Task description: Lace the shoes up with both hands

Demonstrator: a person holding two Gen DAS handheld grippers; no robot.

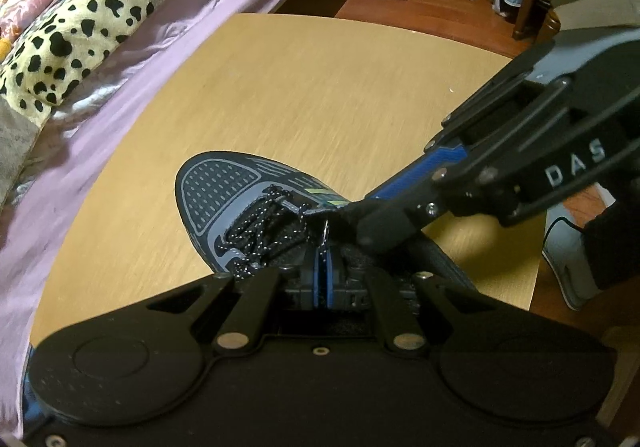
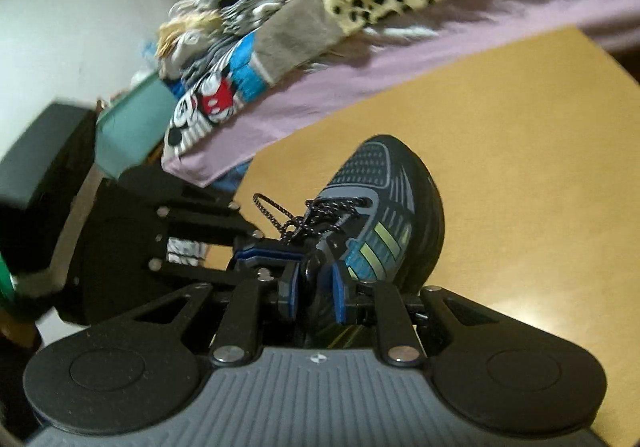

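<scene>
Left wrist view: grey-and-black sneaker [image 1: 224, 203] sits on the tan counter [image 1: 320, 87], toe pointing away, bed [image 1: 132, 59] just beside the counter's far-left edge. Left claw [image 1: 322, 267] has its 2 blue pads pressed flat together right over the tongue; something thin, probably the speckled lace [image 1: 260, 223], looks pinched there, but the contact is too dark to confirm. Right claw [image 1: 340, 213] comes in from the right, tips at the upper eyelets, touching the shoe's throat.

Right wrist view: sneaker [image 2: 384, 207] appears tilted, side stripes facing the camera, still on the counter [image 2: 520, 167]. Right claw [image 2: 314, 287] is only narrowly parted and closed on a dark piece at the shoe's collar, likely tongue or eyelet flap; cannot tell which. Left claw [image 2: 268, 253] lies just beside it, pads together, with a lace loop [image 2: 268, 207] standing up past its tips.

Doing the step well, judged: keep the right grip steady as the anchor, draw the left end along the shoe's line, not sideways, keep tension even so the loop doesn't slip, and avoid dragging the sneaker off the counter.
</scene>
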